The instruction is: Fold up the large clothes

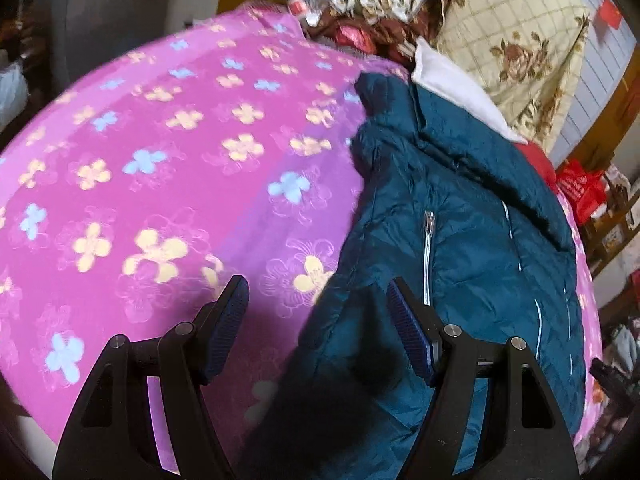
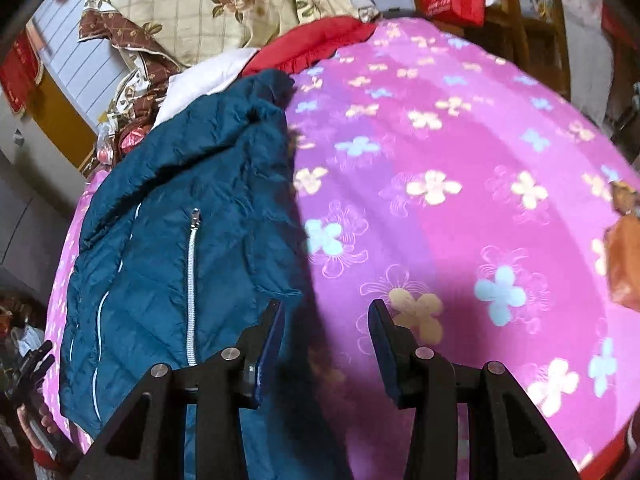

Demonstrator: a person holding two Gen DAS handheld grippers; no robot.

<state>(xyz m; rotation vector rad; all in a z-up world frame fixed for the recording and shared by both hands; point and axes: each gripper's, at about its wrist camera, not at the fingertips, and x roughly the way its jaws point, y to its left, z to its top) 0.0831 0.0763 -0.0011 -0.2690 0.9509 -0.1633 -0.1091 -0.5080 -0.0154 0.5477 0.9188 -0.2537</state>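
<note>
Right now a teal quilted jacket (image 1: 460, 208) lies on a bed covered by a pink flowered sheet (image 1: 160, 160), its silver pocket zipper (image 1: 427, 256) facing up. Seen from the left wrist, the left hand-held gripper (image 1: 318, 296) hovers with its jaws spread, the jacket's edge below the gap between them. Seen from the right wrist, the right hand-held gripper (image 2: 326, 320) is spread too, empty, poised over the jacket's other edge. Behind the jacket sit a white cloth (image 1: 452, 80), a red garment (image 2: 312, 46) and a cream rose-print quilt (image 2: 224, 4).
</note>
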